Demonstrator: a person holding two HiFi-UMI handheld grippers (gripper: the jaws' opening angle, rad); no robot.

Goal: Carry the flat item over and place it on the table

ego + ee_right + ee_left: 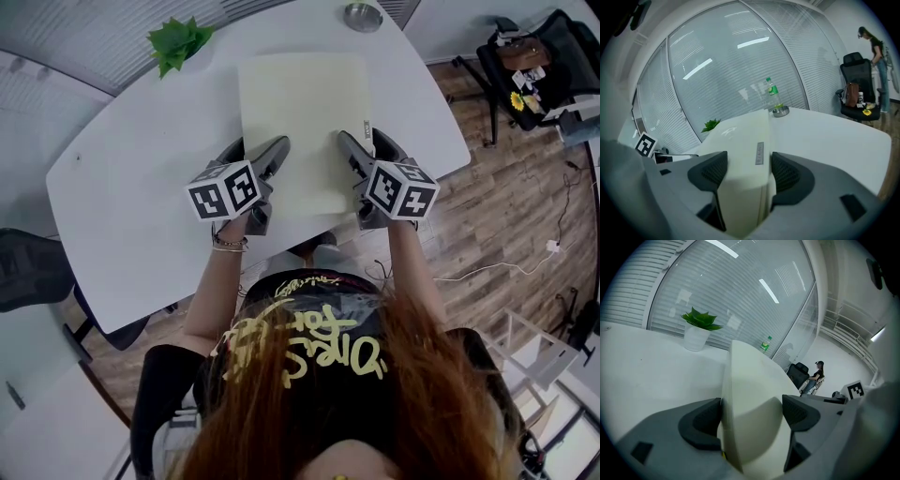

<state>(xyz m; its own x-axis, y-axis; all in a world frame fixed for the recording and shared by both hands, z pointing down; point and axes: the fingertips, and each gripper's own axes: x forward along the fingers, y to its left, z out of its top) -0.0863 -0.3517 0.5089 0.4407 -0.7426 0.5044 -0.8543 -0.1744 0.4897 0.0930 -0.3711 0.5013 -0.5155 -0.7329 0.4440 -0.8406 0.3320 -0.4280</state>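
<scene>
- The metal bowl (pixel 362 16) stands past the pad's far right corner; you cannot see what is in it.
- The white pot (pixel 696 338) past the pad's far left corner holds a green plant (pixel 178 42).
- The cream pad (pixel 302 112) lies level over the table (pixel 141 197), its long axis running straight away from you and a short edge towards you. Whether the pad touches the table cannot be told.
- Your left hand-held gripper (pixel 752 416) is clamped on the pad's near left corner.
- Your right hand-held gripper (pixel 745 171) grips the pad's near right corner, beside a small grey tag (pixel 760 153).
</scene>
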